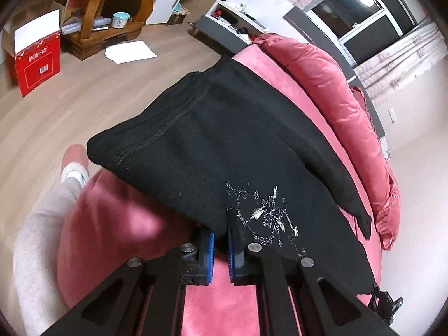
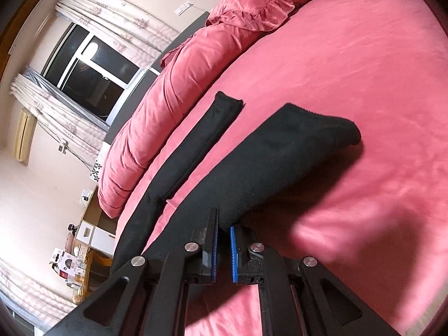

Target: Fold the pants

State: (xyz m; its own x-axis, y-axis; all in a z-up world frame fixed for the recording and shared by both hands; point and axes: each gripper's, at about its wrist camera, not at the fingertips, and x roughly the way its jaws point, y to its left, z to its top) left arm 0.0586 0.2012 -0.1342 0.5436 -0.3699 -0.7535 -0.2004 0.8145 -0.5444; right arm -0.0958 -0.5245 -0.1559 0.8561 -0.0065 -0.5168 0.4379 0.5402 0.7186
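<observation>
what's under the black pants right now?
The pink bedsheet lies under the black pants; both the left tongs and right tongs grip their near edge. Anything beneath the cloth itself is hidden.

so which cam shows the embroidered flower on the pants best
The left wrist view: the silver embroidered flower sits sharp on the black pants, just beyond the left gripper. The right wrist view shows only plain black fabric, no embroidery.

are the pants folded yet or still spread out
Not folded flat: the black pants hang lifted over the pink bed, both legs apart, a hand-held gripper pinching each end.
</observation>
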